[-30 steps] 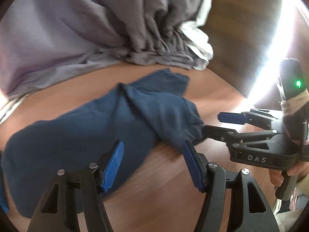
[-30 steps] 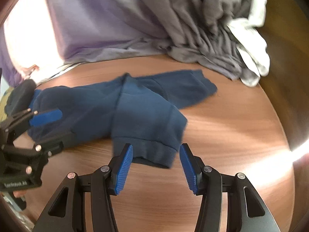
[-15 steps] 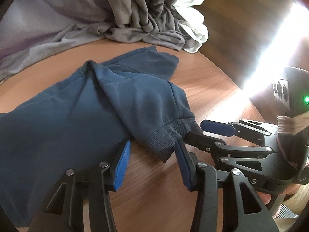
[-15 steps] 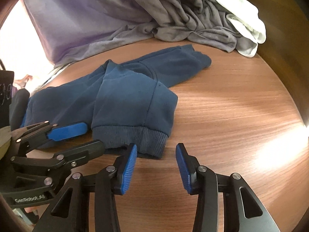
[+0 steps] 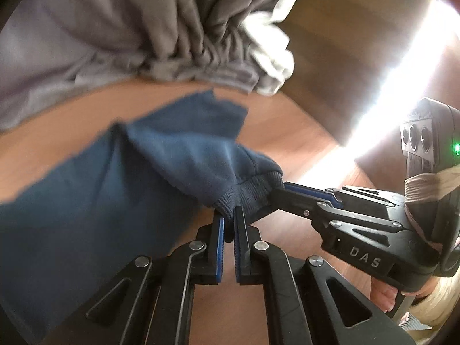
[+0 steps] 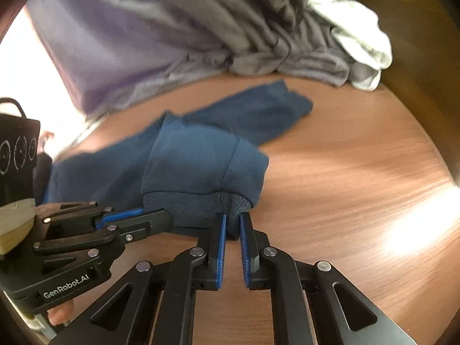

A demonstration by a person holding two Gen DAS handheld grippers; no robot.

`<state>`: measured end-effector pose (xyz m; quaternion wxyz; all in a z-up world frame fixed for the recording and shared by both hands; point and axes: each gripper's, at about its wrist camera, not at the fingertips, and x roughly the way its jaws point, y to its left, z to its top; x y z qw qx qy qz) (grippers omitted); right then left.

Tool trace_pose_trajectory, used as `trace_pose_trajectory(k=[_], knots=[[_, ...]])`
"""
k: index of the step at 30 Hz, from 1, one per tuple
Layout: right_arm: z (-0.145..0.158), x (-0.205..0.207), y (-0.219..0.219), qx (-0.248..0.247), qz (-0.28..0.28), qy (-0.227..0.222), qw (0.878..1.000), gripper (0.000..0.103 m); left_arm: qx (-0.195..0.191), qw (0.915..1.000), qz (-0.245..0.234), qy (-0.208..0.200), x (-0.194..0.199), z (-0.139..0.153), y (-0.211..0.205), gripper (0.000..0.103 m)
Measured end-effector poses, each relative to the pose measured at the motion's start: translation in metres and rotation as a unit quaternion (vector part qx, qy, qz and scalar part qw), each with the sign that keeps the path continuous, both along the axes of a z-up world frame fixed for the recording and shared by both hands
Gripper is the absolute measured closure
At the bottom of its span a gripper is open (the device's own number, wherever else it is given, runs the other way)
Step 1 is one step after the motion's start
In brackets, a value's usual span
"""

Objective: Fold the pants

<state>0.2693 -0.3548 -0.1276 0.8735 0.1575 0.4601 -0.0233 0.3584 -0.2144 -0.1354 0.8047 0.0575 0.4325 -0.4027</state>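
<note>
Closest to me, the left gripper (image 5: 229, 218) has its blue-padded fingers pinched tight on the ribbed cuff (image 5: 247, 197) of the blue pants (image 5: 120, 184), with only a sliver of fabric between the pads. Just beside it, coming in from the right of that view, the right gripper (image 5: 283, 191) is clamped on the same cuff at its other corner. From the right wrist camera the picture matches: the right gripper (image 6: 233, 224) is closed on the cuff (image 6: 198, 204) at its right end, and the left gripper (image 6: 141, 215) bites the cuff's left end, its blue pad (image 6: 120, 215) showing against the dark knit. A fingertip of the person's hand (image 6: 59, 314) peeks out under that left tool.

The cuff looks raised off the wooden table (image 6: 345, 187), and the leg behind it bulges up in a rounded fold. The rest of the pants (image 6: 184, 155) trails away across the tabletop toward the left, lying flat, while the other leg (image 6: 258, 112) stretches off to the right, its end resting on the wood.

Farther back, a heap of grey cloth (image 6: 215, 28) is piled along the table's far edge, just short of the pants, and a pale, whitish garment (image 6: 353, 28) is bunched against its right side. Strong sunlight washes across the table on the right
</note>
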Motion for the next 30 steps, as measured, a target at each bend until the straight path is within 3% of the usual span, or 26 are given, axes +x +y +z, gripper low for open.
trace_pose_trajectory(k=[5, 10, 19, 30], knots=[[0.026, 0.006, -0.020, 0.010, -0.040, -0.047, 0.998, 0.095, -0.012, 0.9993, -0.011, -0.032, 0.030, 0.021, -0.013, 0.096], [0.033, 0.027, -0.040, 0.006, -0.065, -0.081, 0.995, 0.095, -0.008, 0.9982, -0.026, -0.054, 0.062, 0.029, -0.030, 0.096], [0.025, 0.059, -0.066, 0.010, -0.086, -0.089, 0.992, 0.096, -0.002, 0.9978, -0.045, -0.048, 0.110, 0.028, -0.062, 0.096], [0.000, 0.094, -0.101, 0.012, -0.126, -0.087, 0.988, 0.096, 0.027, 0.9976, -0.058, -0.025, 0.155, 0.000, -0.106, 0.096]])
